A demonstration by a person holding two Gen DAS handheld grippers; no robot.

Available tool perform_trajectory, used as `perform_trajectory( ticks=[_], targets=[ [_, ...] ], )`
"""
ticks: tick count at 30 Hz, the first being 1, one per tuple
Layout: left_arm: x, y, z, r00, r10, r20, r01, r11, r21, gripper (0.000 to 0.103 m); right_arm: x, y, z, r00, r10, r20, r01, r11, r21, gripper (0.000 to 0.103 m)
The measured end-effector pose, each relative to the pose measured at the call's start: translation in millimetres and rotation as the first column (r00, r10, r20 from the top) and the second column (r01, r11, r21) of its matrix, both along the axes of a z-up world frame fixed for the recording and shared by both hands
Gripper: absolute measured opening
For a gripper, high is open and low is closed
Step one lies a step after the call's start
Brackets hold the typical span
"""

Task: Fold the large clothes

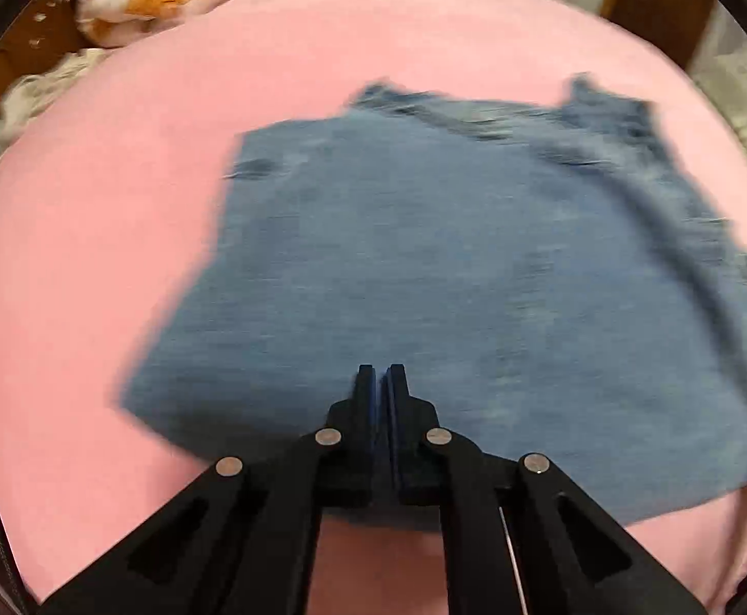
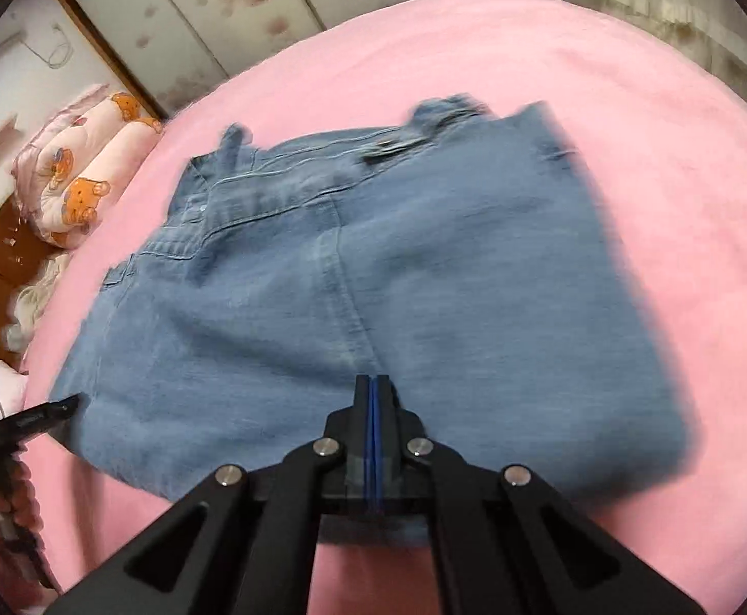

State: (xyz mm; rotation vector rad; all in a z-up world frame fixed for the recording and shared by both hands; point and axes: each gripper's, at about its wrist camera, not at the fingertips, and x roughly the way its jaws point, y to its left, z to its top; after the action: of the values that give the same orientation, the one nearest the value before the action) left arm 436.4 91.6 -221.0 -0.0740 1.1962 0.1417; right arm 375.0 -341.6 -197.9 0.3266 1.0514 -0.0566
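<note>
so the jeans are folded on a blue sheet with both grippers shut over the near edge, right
Not quite: the sheet is pink, not blue, as both wrist views show. The rest holds: the folded jeans lie on it, and the left gripper and right gripper are shut over the near edge.

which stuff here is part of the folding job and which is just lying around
Part of the job:
- blue denim jeans, partly folded on the pink bed sheet
- left hand-held gripper, shut on the near edge
- right hand-held gripper, shut there too

Just lying about:
- pink bear-print quilt
- white crumpled cloth
</note>
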Motion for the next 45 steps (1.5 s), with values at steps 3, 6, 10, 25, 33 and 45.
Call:
perform_trajectory(
  ticks=[3,6,10,25,33,45],
  targets=[
    [-3.7,31.2,-10.8,0.999,0.043,-0.026,-0.045,0.997,-0.069,0.004,-11.6,-15.6,-2.3,0.997,-0.062,-0.044,0.053,0.983,-0.175,0.000],
    [-0.8,30.7,-11.7,0.999,0.036,-0.023,-0.037,0.999,-0.036,0.003,-18.4,-29.1,-2.4,0.990,-0.133,-0.039,0.128,0.984,-0.120,0.000],
    [7.0,7.6,5.5,1.000,-0.009,0.008,0.010,0.996,-0.087,0.003,-7.1,-11.8,7.5,0.991,-0.129,-0.039,0.122,0.983,-0.137,0.000],
    [100.7,-153.1,-13.8,0.940,-0.341,-0.027,0.289,0.835,-0.468,0.005,103.1,111.3,-21.2,0.968,0.249,0.037,-0.251,0.950,0.185,0.000],
    [134.3,-143.6,-33.9,0.978,-0.207,0.001,0.179,0.843,-0.507,0.005,127.8,104.0,-33.7,0.975,0.213,0.069,-0.223,0.950,0.220,0.000],
    [152.0,-114.8,-23.9,0.983,-0.145,0.111,0.162,0.973,-0.165,0.001,147.6,74.4,-24.2,0.976,0.207,0.073,-0.217,0.962,0.167,0.000]
  ],
)
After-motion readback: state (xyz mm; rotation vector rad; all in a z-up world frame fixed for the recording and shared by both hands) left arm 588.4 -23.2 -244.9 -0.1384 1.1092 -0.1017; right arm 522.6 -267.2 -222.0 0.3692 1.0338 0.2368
